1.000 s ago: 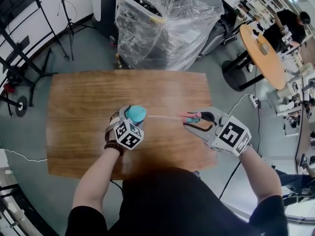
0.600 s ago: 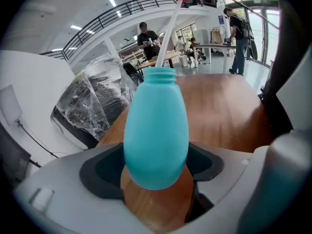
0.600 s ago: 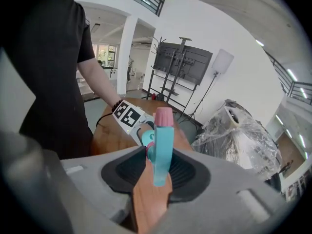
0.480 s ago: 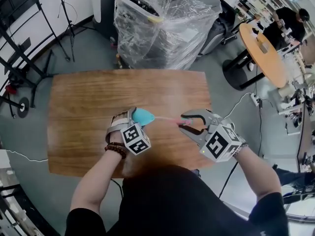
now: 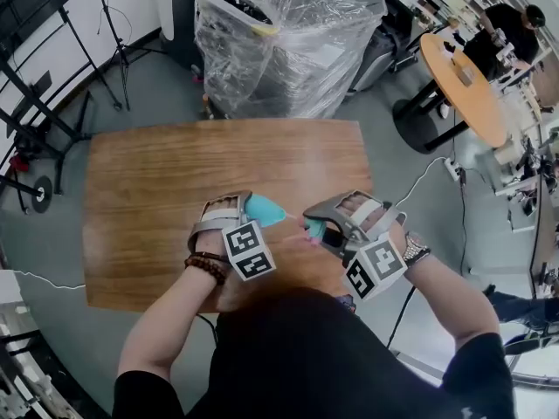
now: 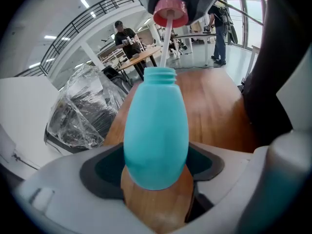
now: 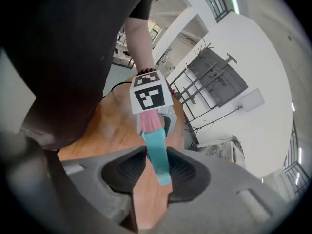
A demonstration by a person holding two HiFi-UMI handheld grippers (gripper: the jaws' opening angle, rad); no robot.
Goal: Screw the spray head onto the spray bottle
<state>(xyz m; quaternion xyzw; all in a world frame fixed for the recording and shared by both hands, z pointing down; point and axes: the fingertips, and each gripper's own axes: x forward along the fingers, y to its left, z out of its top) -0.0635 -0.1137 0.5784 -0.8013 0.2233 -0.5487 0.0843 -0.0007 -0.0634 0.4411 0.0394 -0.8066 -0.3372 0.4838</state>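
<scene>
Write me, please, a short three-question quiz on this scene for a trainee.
1. True or false: the teal spray head with the pink collar is fully screwed onto the teal plastic spray bottle.
2. Fill in: the right gripper is shut on the spray ____.
3. The bottle is held by: A) the left gripper B) the right gripper C) neither gripper.
Key: 1 false; 2 head; 3 A.

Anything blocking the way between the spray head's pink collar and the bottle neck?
Nothing visible does. Only the white tube of the spray head spans the gap from the pink collar down to the open neck of the turquoise bottle; collar and neck are apart.
</scene>
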